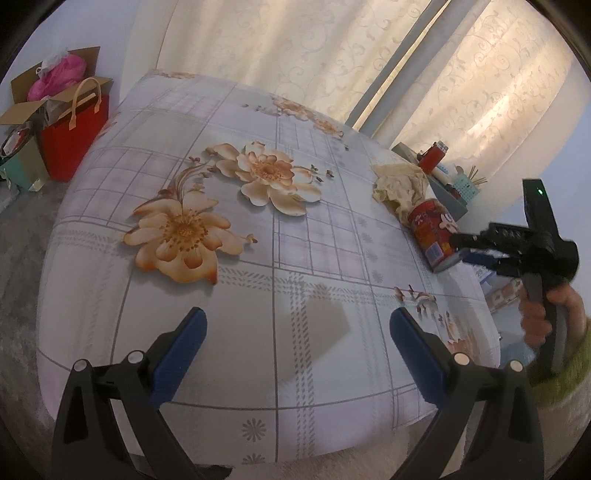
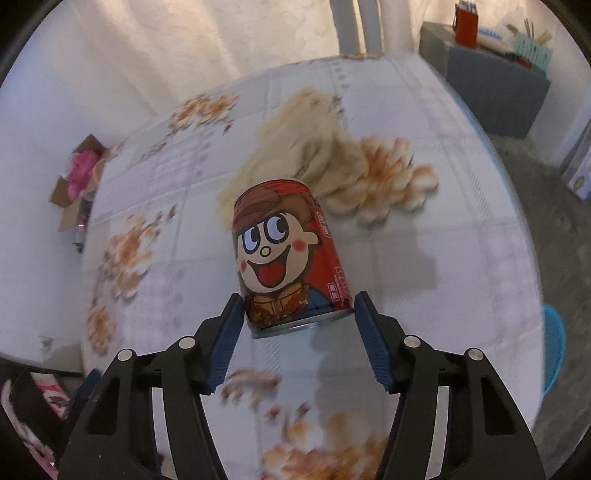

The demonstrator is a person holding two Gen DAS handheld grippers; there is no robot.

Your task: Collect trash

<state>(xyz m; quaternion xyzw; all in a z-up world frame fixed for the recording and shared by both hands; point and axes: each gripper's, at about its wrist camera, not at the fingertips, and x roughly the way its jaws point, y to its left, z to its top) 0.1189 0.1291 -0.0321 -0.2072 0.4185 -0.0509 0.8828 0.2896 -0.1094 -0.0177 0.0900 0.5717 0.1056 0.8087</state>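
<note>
At frame centre, the right gripper (image 2: pixel 299 314) pinches a red cartoon can (image 2: pixel 286 254) at its base, fingers closed against it. The left gripper (image 1: pixel 297 328), low in its frame, gapes wide and holds nothing above the floral bedsheet (image 1: pixel 258 258).

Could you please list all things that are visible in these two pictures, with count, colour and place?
drink can: 1, red with cartoon face, on the bed, between the right tongs' pads
crumpled paper: 1, beige, just behind the can
bed sheet: 1, pale grey check with orange flowers, covers the bed
gift bag: 1, red, floor beside the bed
cardboard box: 1, brown, pink stuff inside, behind the bag
flask: 1, red, on the grey cabinet
curtains: cream, behind the bed
left tongs: open, above the bed
right tongs: around the can's base
</note>
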